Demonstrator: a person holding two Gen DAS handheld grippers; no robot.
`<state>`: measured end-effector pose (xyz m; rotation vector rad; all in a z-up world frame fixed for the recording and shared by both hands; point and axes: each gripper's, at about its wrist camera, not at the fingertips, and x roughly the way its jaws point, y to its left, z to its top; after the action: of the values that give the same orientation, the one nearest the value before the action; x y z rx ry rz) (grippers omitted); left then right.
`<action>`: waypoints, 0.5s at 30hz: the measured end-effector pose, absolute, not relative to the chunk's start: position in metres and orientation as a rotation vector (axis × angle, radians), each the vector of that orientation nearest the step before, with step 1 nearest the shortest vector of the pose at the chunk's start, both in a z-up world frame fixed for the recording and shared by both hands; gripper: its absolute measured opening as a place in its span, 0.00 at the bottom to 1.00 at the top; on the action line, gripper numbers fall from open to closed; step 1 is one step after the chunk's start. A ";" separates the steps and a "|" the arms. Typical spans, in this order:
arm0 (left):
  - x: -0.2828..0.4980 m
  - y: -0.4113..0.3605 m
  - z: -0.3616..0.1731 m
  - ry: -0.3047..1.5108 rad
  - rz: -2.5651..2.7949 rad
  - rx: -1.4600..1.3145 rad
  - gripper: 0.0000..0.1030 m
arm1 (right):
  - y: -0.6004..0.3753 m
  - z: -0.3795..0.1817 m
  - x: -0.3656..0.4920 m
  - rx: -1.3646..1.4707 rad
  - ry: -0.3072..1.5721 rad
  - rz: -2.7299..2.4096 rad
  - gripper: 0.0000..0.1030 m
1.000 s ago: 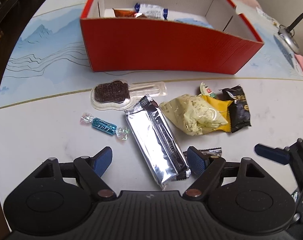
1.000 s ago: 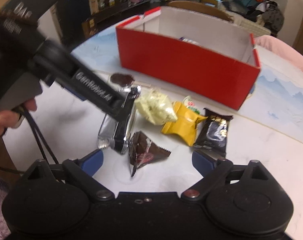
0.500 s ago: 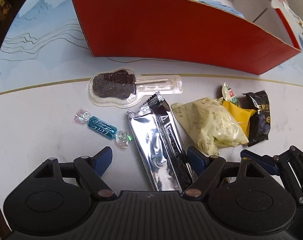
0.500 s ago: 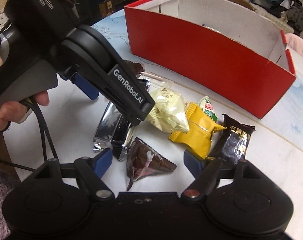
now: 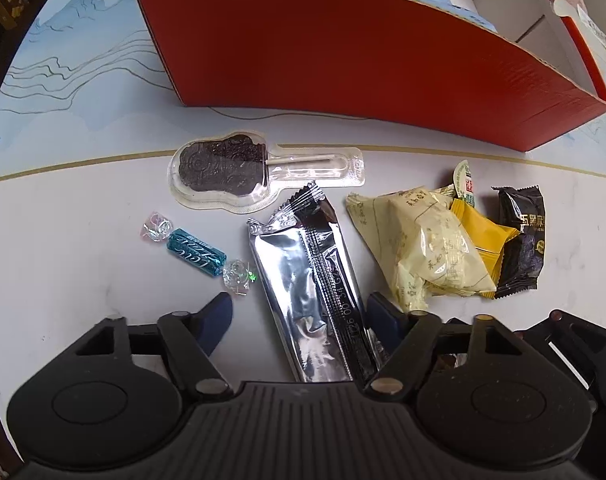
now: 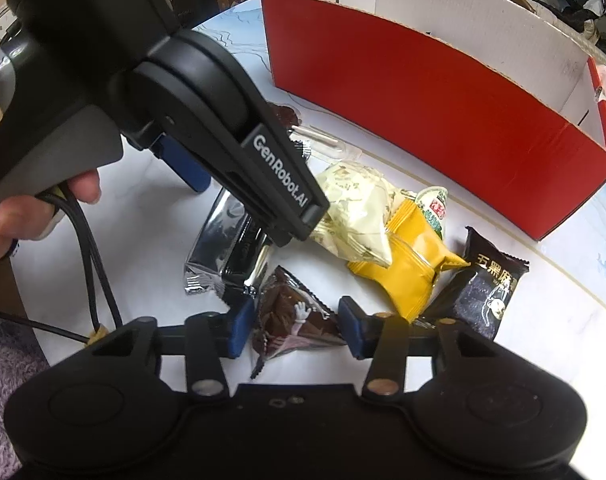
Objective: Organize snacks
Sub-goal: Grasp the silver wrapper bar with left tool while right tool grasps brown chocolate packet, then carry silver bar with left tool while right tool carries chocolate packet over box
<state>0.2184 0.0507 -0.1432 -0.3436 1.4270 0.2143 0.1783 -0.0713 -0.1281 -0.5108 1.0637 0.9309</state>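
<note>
Both sets of jaws just been closing: right gripper (image 6: pixel 295 326) now pinching the brown triangular packet (image 6: pixel 291 318), pads against both sides. Left gripper (image 5: pixel 299 314) narrowed around the silver foil bar (image 5: pixel 311 276), right pad touching, left pad clearly off it, so no grip yet. Dropped closer to the table (image 5: pixel 63 220) too. Remaining snacks loose in front of the red box (image 5: pixel 343 60). Probably two lifts into the box next.

One red box (image 5: pixel 343 60); eight loose snack packets on table; two tools.
</note>
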 end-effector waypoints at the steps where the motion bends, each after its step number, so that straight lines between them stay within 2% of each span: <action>1: 0.218 0.050 -0.142 1.424 0.209 -0.345 0.64 | -0.071 -0.129 0.178 -0.506 1.062 0.925 0.40; 5: 0.214 0.048 -0.139 1.412 0.196 -0.341 0.44 | -0.077 -0.124 0.178 -0.457 1.070 0.885 0.35; 15: 0.188 0.065 -0.138 1.383 0.177 -0.416 0.43 | -0.107 -0.119 0.179 -0.254 1.090 0.756 0.29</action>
<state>0.1884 0.0652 -0.1382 -0.4159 1.3827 0.1769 0.1790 -0.1067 -0.1187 -0.2537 1.0897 0.7557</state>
